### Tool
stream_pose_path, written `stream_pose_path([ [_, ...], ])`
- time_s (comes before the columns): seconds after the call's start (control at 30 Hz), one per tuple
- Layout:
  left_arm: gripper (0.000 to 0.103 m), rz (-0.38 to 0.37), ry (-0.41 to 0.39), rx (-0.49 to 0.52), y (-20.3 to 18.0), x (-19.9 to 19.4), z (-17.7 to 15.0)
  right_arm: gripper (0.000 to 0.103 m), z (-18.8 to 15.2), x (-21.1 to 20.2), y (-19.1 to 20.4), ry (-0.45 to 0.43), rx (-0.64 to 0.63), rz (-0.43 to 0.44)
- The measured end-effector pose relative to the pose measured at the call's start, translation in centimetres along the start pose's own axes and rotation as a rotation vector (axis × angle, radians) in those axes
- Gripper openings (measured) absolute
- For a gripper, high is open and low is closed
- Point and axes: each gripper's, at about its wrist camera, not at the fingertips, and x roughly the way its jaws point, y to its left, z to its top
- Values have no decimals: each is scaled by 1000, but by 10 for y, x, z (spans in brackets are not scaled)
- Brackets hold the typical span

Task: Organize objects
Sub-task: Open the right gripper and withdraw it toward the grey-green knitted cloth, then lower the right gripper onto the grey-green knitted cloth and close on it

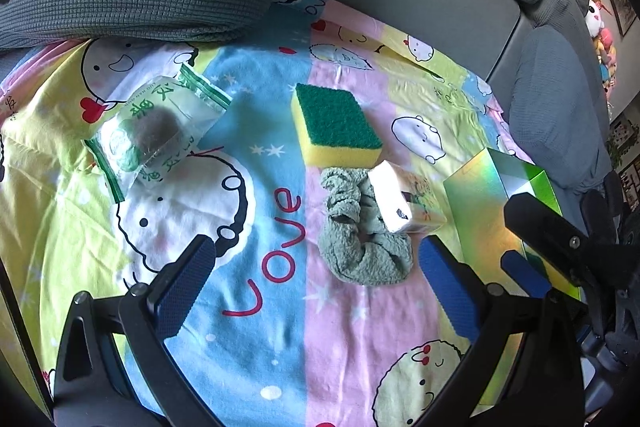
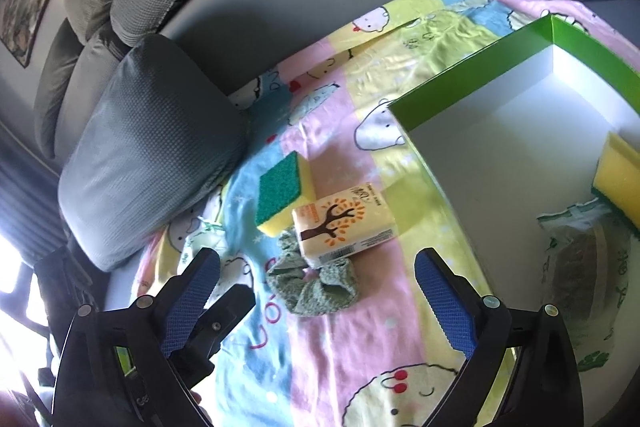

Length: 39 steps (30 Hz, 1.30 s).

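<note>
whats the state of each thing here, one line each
left hand-held gripper: open, empty
right hand-held gripper: open, empty
green box: open-topped, holding a sponge and a packet
sponge on sheet: flat, green side up
tissue pack: sealed, resting partly on scrunchie
scrunchie: on sheet, partly under tissue pack
green-print packet: sealed, lying on sheet

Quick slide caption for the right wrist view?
Open right claw above scrunchie and tissue pack, beside the green box.

Green-topped yellow sponge [image 1: 335,125], tissue pack [image 2: 345,223] on green scrunchie [image 1: 362,231], wrapped snack [image 1: 154,131], open green box [image 2: 500,131]
</note>
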Motion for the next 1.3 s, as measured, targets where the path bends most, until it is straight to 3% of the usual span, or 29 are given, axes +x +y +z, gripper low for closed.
stream_pose_path([
  [0.43,101,18,46,8,12,12,-2,99,-4,0,13,0,-52,-7],
  [0.6,101,9,63,3,15,17,-4,99,-6,-1,19,18,-67,81],
  [0.8,101,5,85,-5,19,23,-6,98,-9,11,18,57,-41,25],
  [0.9,101,3,91,-9,21,26,-6,91,-9,16,12,81,-19,23],
  [1.07,101,-4,110,-12,25,31,-7,88,-9,20,7,84,9,5],
  [1.13,101,-9,114,-13,26,33,-7,79,-9,22,4,97,25,1],
  [1.3,101,-19,124,-16,29,36,-7,77,-8,27,-3,104,54,-20],
])
